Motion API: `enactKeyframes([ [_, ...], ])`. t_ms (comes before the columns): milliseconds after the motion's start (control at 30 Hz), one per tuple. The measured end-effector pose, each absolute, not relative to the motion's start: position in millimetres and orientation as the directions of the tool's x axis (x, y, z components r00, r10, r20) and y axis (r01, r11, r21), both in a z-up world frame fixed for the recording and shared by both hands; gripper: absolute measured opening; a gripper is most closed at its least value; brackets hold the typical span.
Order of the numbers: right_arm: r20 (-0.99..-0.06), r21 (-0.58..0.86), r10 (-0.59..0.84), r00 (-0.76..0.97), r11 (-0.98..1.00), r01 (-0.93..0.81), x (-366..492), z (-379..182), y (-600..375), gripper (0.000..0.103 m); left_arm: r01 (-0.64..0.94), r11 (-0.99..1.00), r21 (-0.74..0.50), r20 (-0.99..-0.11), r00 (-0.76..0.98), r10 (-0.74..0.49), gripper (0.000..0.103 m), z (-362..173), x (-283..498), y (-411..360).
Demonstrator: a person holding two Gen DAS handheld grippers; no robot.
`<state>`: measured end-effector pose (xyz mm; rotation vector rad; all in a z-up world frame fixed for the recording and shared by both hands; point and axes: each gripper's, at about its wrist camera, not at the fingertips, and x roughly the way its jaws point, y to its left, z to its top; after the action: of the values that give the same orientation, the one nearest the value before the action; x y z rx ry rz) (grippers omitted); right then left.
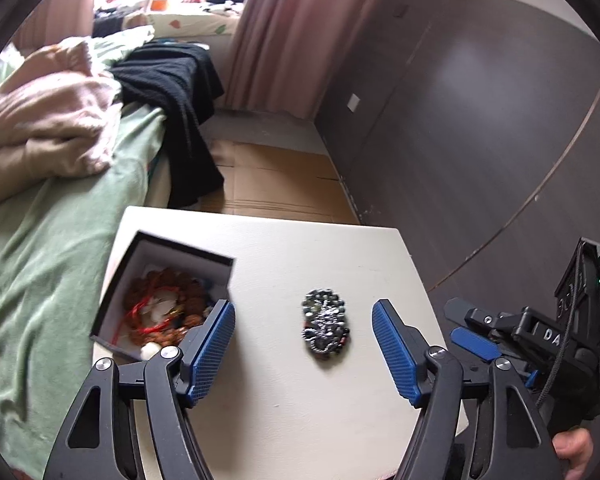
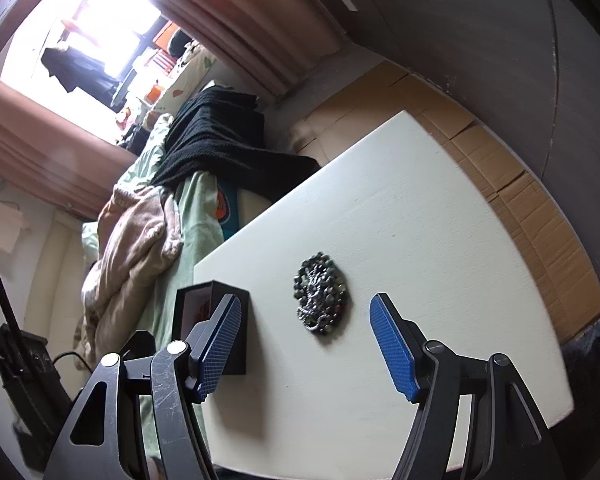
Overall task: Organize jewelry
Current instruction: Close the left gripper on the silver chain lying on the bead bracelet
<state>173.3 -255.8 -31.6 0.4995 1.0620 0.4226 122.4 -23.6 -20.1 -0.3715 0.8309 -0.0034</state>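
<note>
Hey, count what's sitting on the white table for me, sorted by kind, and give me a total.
Black boxes: 1, the open box holding brown and red beaded jewelry
Loose jewelry pieces: 1, the dark beaded piece lying apart from the box on the table
Total: 2
Pieces inside the box are tangled, so they are not counted.

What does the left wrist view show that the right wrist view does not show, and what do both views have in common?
Only the left wrist view looks into the open black box, where brown beads and red cord lie. It also shows the right gripper from the side, and the left gripper, open and empty.

Only the right wrist view shows the right gripper from behind, open and empty; the box's contents are mostly hidden.

Both show the dark beaded bracelet lying on the white table, apart from the box.
</note>
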Motion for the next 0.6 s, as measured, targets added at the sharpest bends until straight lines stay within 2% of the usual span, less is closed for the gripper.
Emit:
enactKeyframes([
  [267,-0.721,0.597,0.552,0.419,0.802,-0.028,180,-34,-286,0.068,-0.080,0.967,-0.243,-0.784,0.604,-0.146,0.042,-37,157,-66],
  [400,-0.725,0.603,0.544,0.423,0.798,0.007,184,-36,-298,0.068,-0.047,0.976,-0.213,-0.808,0.570,-0.149,0.033,-55,172,-78],
  [600,-0.757,0.585,0.518,0.397,0.809,0.059,191,-51,-308,0.068,-0.067,0.966,-0.249,-0.834,0.522,-0.179,0.025,-81,190,-75],
])
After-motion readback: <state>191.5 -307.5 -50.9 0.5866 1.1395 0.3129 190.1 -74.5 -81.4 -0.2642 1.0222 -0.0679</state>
